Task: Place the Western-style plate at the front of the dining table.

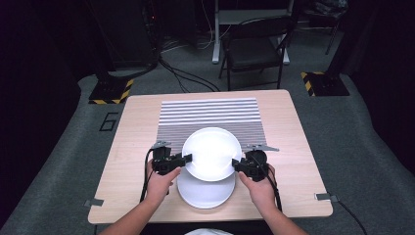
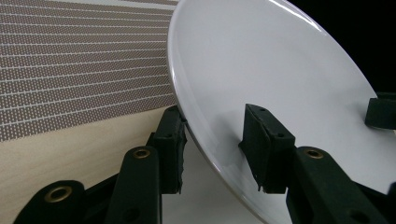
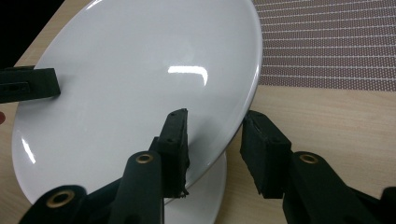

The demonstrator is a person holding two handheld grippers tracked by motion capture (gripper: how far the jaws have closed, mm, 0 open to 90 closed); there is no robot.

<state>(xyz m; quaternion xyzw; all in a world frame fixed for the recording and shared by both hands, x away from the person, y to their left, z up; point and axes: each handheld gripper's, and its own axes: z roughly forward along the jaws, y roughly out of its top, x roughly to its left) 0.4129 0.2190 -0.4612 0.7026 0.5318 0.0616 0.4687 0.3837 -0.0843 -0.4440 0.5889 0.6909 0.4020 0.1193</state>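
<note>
A white plate [image 1: 211, 152] hangs tilted just above a second white plate [image 1: 205, 193] that lies on the wooden table [image 1: 137, 127]. My left gripper [image 1: 187, 157] is shut on the raised plate's left rim, and my right gripper [image 1: 237, 165] is shut on its right rim. In the left gripper view one pad sits under the plate [image 2: 261, 70] and one on top, with the left gripper [image 2: 214, 112] straddling the rim. The right gripper [image 3: 215, 116] clamps the plate [image 3: 140, 70] the same way, and the lower plate [image 3: 205, 205] shows beneath.
A striped placemat [image 1: 210, 112] lies on the table just beyond the plates. A black chair [image 1: 254, 49] and cables stand on the floor past the far edge. Bare wood lies to the left and right of the hands.
</note>
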